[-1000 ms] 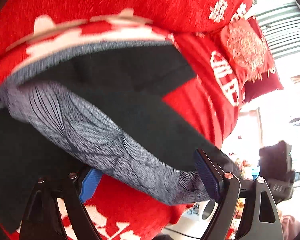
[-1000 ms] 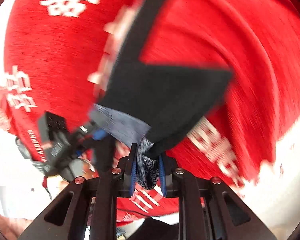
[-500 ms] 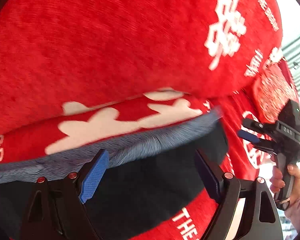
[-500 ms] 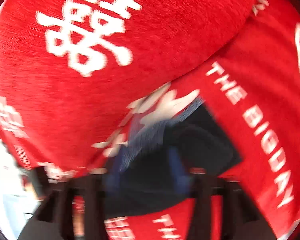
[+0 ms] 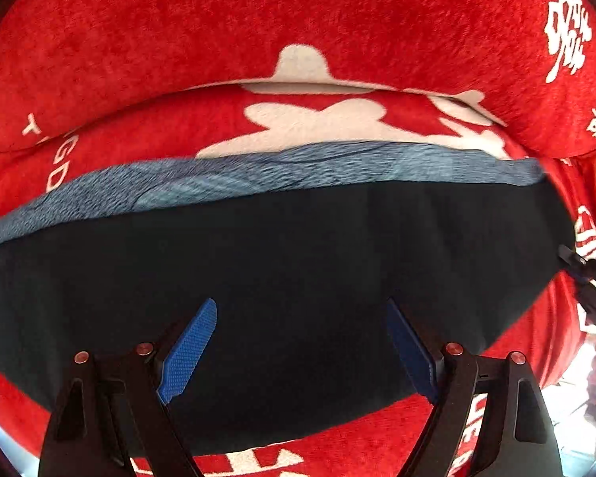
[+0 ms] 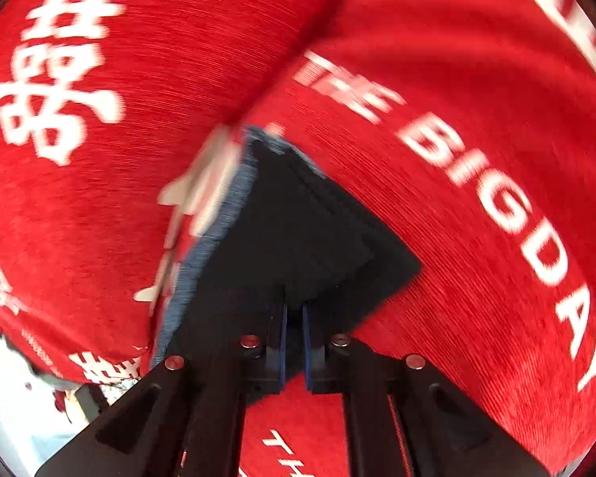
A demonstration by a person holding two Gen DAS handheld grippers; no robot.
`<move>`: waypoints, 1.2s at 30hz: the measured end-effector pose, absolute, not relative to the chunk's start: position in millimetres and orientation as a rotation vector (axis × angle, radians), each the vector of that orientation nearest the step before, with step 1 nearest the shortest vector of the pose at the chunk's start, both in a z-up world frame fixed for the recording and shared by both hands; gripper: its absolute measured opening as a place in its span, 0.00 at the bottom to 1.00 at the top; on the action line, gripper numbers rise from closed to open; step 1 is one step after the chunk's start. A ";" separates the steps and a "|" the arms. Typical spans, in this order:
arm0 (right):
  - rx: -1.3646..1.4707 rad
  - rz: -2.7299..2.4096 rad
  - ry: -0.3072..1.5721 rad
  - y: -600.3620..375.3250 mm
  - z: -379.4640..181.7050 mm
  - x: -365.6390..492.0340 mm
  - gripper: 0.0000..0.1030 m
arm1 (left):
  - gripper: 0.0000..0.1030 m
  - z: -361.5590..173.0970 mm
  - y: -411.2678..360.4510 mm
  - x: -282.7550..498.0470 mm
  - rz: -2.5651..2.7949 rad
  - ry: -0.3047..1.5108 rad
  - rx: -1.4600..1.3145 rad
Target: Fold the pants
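The dark pants (image 5: 298,278) lie flat on the red cover, with a blue-grey patterned strip (image 5: 298,163) along their far edge. My left gripper (image 5: 302,342) points straight down over the dark cloth; it is open and its blue pads (image 5: 188,349) hold nothing. In the right wrist view the pants (image 6: 298,238) end in a folded corner. My right gripper (image 6: 294,318) hovers at that corner, its jaws closing to a narrow slit with no cloth visibly pinched. The right gripper (image 5: 588,282) also shows at the left wrist view's right edge.
A red plush cover (image 5: 258,20) with white characters and the letters "THE BIG DAY" (image 6: 476,183) spreads under everything, and a red cushion (image 6: 99,79) rises behind the pants. A bright room shows past the cover's edge (image 5: 584,389).
The patterned leg that hung between my grippers now lies down flat. My right gripper let go of the cloth and shut again. My left gripper sank toward the pants.
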State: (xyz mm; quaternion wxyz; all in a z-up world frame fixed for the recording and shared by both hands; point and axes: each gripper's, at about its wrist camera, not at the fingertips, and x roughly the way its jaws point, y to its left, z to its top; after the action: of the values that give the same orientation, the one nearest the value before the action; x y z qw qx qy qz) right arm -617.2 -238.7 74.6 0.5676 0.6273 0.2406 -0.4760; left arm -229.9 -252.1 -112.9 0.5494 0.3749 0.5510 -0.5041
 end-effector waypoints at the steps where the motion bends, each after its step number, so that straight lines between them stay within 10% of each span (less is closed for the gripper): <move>1: 1.461 -1.130 0.621 -237.0 72.4 -617.3 0.06 | 0.84 -116.2 -250.8 -230.0 -1.179 1.307 0.902; 5: 1.466 -1.209 0.738 -229.7 73.8 -629.3 0.24 | 0.84 -117.1 -244.4 -228.5 -1.143 1.325 0.928; 11: 1.171 -1.045 0.835 -239.8 118.6 -552.1 0.24 | 0.84 -99.7 -274.6 -219.5 -1.156 1.225 0.890; 17: 1.024 -0.873 1.059 -270.8 42.0 -454.9 0.24 | 0.86 -136.8 -316.9 -222.8 -1.063 1.166 0.885; 23: 1.089 -0.974 0.943 -310.2 38.6 -470.5 0.16 | 0.88 -140.5 -340.1 -204.9 -0.990 1.189 0.836; 36: 1.532 -1.035 0.628 -210.6 66.0 -584.8 0.38 | 0.88 -104.5 -201.7 -134.4 -0.810 1.199 0.910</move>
State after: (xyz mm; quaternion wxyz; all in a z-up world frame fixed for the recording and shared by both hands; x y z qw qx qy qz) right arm -584.8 -210.6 66.0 0.5602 0.6500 0.2664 -0.4390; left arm -134.4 -201.7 -104.5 0.6565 0.4014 0.5293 -0.3575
